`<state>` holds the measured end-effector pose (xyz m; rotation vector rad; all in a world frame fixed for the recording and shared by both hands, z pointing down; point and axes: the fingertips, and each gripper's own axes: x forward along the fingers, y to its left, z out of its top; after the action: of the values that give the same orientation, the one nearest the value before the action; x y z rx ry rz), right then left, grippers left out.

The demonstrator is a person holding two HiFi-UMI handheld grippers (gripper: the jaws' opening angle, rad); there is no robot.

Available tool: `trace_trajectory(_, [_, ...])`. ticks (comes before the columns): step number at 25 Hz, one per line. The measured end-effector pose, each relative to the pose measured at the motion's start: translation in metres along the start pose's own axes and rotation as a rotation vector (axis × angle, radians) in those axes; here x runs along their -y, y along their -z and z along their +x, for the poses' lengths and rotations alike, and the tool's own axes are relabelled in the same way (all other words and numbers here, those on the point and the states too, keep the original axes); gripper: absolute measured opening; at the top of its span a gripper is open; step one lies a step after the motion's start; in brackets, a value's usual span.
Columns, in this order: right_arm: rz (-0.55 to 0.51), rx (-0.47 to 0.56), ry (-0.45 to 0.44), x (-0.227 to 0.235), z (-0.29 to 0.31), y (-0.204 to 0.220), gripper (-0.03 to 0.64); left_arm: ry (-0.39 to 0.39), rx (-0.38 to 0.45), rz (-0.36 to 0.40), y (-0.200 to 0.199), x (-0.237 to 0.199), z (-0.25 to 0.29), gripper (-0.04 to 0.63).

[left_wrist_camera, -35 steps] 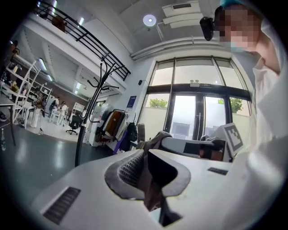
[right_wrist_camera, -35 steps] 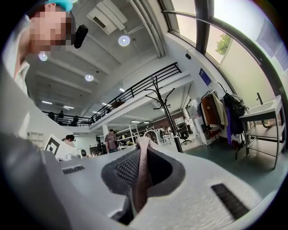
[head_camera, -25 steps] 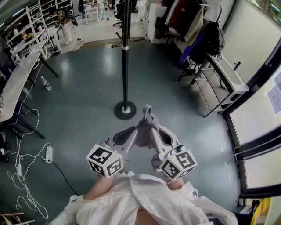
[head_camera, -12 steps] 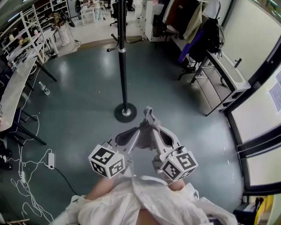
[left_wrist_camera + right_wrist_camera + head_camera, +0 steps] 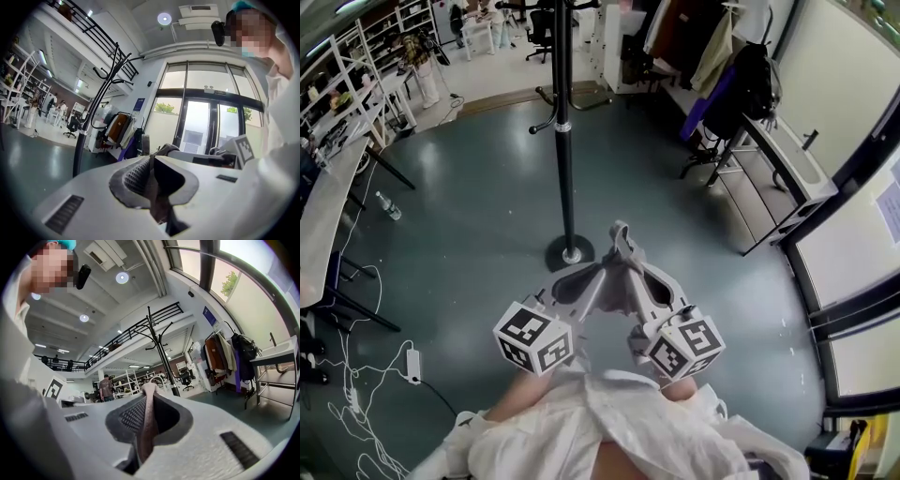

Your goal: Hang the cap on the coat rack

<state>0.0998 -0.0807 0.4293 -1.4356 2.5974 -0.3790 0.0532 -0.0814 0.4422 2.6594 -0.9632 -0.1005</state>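
Coat rack point(image 5: 565, 169) nearer; cap point(image 5: 611, 284) in both jaws

One coat rack point(image 5: 563, 141), seemingly one cap point(image 5: 612, 281)

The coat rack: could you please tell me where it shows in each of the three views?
Head view: coat rack at top centre, pole running down to a round base at mid-picture.
Left gripper view: coat rack left of centre, leaning right, hooks at its top.
Right gripper view: coat rack at centre, nearly upright.
Shared landmark: hung coats, to its right in every view.
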Motion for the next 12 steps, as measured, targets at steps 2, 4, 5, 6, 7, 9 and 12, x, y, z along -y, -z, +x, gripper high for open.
trace_trajectory(2, [-0.009,0.011,0.001,0.007,0.022,-0.007,0.017,0.001,0.011,0.01,-0.014,-0.019,0.009,0.037])
trace_trajectory(4, [-0.013,0.023,0.007,0.012,0.046,-0.015,0.017,-0.001,0.01,0.023,-0.027,-0.041,0.016,0.037])
trace_trajectory(5, [-0.012,0.029,0.011,0.012,0.058,-0.018,0.017,0.0,0.009,0.027,-0.033,-0.053,0.018,0.037])
trace_trajectory(6, [-0.012,0.034,0.014,0.013,0.07,-0.02,0.017,0.002,0.01,0.031,-0.04,-0.064,0.021,0.037])
trace_trajectory(7, [-0.013,0.037,0.017,0.014,0.082,-0.022,0.017,0.006,0.013,0.033,-0.046,-0.074,0.023,0.037])
trace_trajectory(9, [-0.014,0.043,0.021,0.019,0.106,-0.025,0.017,0.021,0.018,0.038,-0.057,-0.094,0.03,0.037])
trace_trajectory(12, [-0.019,0.049,0.027,0.027,0.141,-0.033,0.017,0.035,0.022,0.046,-0.072,-0.12,0.042,0.037])
